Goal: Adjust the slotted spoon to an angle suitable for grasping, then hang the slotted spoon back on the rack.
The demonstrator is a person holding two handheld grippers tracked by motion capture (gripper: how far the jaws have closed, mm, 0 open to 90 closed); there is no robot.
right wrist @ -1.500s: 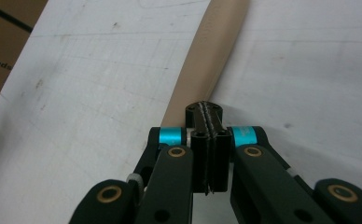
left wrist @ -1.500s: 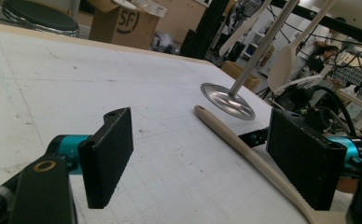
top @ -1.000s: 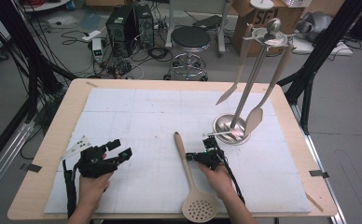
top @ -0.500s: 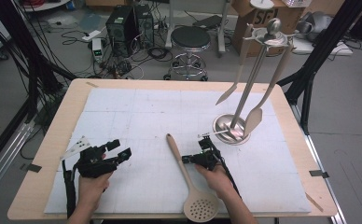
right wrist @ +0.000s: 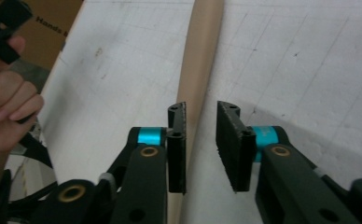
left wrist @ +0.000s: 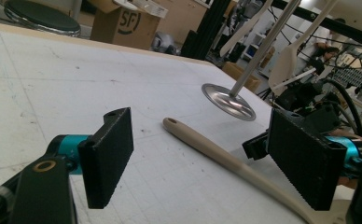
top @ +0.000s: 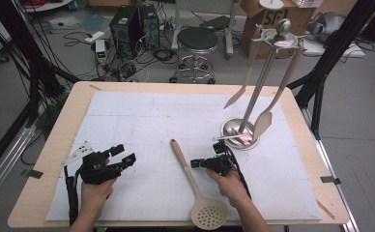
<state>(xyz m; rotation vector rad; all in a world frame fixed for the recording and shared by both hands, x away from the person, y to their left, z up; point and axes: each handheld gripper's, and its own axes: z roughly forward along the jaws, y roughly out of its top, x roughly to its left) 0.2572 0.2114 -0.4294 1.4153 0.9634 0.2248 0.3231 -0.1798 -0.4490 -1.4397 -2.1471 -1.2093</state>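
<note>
The right gripper (right wrist: 201,144) has just been opening: its jaws stand a little apart with the spoon (right wrist: 198,70) handle running between them, the pads clear of it. The spoon lies flat on the bench (top: 50,159), handle stretching away beyond the jaws. The left gripper (left wrist: 207,163) has its jaws spread wide on nothing, the spoon handle lying ahead between them. The high view adds the slotted bowl of the spoon, behind the right jaws, and the rack (top: 267,72) past them.

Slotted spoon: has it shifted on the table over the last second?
Yes. The slotted spoon handle tip swung left, away from the stand base. The right gripper jaws have just opened around the handle.
</note>
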